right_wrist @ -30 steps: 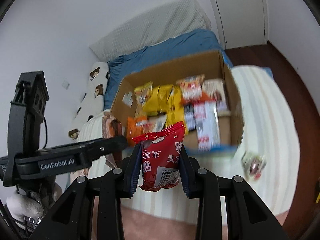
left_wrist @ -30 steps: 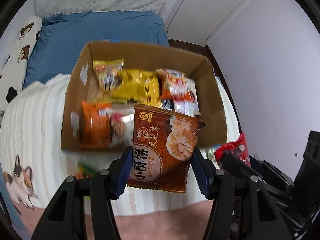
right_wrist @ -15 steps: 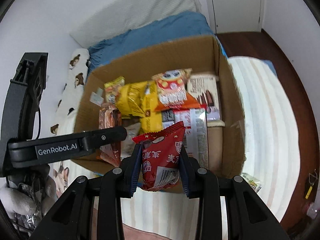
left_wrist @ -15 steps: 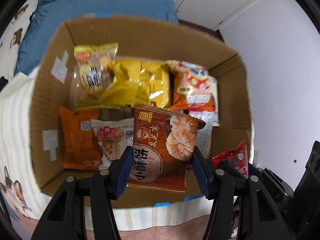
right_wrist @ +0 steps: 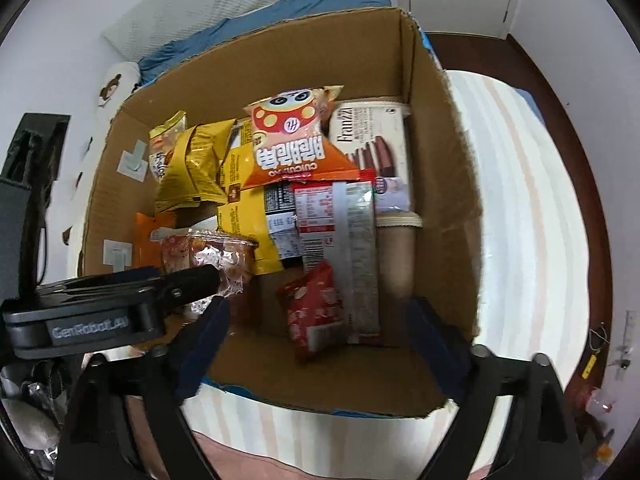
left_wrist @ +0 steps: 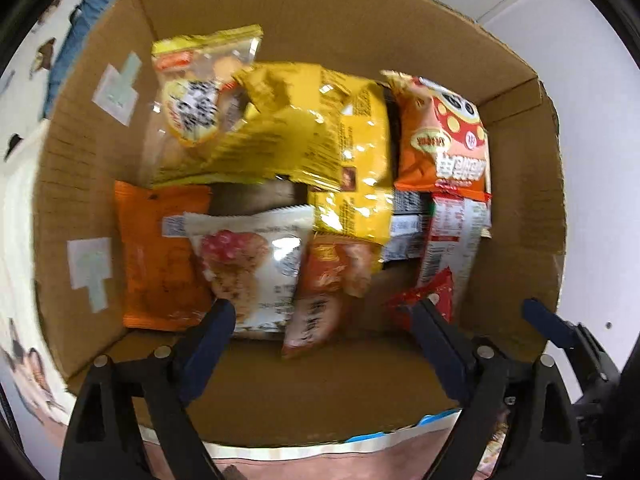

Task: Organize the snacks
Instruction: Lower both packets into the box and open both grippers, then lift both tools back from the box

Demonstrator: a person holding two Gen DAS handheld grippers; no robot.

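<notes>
Both grippers hung spread and empty over the corrugated cardboard box: left gripper; right gripper; inside lay a crinkled brown pastry packet beside a glossy red packet.

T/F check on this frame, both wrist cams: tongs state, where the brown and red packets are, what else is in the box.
1. Both tongs are open. True: left tongs and right tongs hold nothing.
2. The brown biscuit packet is clamped in the left tongs. False: it lies free inside the cardboard box, near the front wall.
3. The red packet is in the box. True.
4. The red packet lies to the left of the brown one. False: it is to its right.
5. The Franzzi box sits by the box's right wall. True.
6. The box is closed. False: its top is open.
</notes>
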